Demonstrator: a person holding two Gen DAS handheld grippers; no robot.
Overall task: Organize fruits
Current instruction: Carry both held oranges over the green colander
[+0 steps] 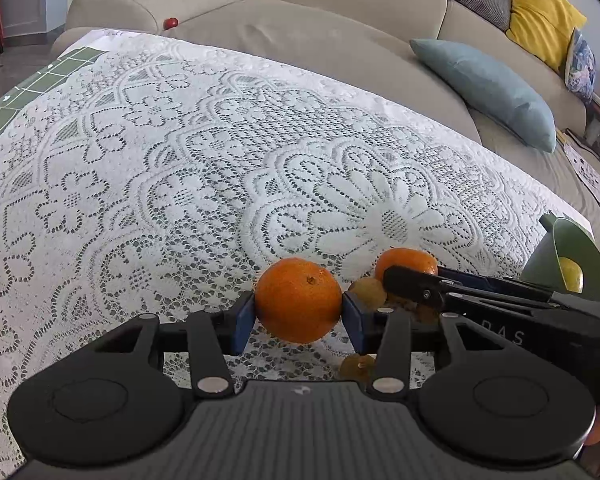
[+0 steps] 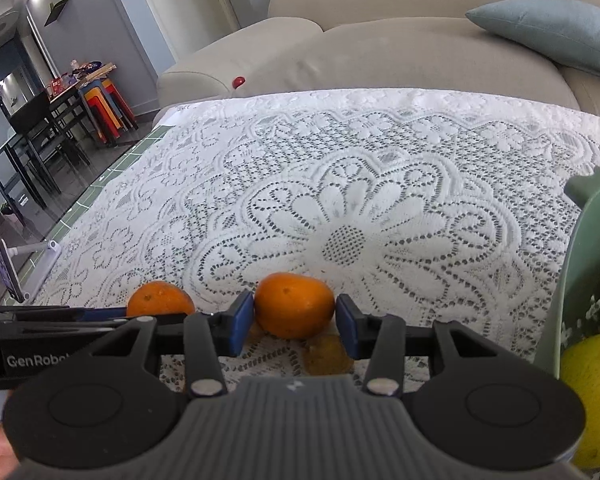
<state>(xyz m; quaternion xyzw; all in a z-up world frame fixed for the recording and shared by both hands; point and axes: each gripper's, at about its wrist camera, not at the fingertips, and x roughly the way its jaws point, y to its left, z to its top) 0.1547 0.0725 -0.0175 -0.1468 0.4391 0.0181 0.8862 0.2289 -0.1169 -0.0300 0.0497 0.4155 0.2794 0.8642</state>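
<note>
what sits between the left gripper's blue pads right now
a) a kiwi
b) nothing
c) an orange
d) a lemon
c: in the left wrist view the orange sits between the blue pads of the left gripper, touching both, while a kiwi lies just past it on the lace cloth.

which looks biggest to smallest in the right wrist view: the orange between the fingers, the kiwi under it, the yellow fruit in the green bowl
1. yellow fruit, though it is cut off at the edge and nearest the camera, so its rank is unsure
2. orange
3. kiwi, partly hidden
</note>
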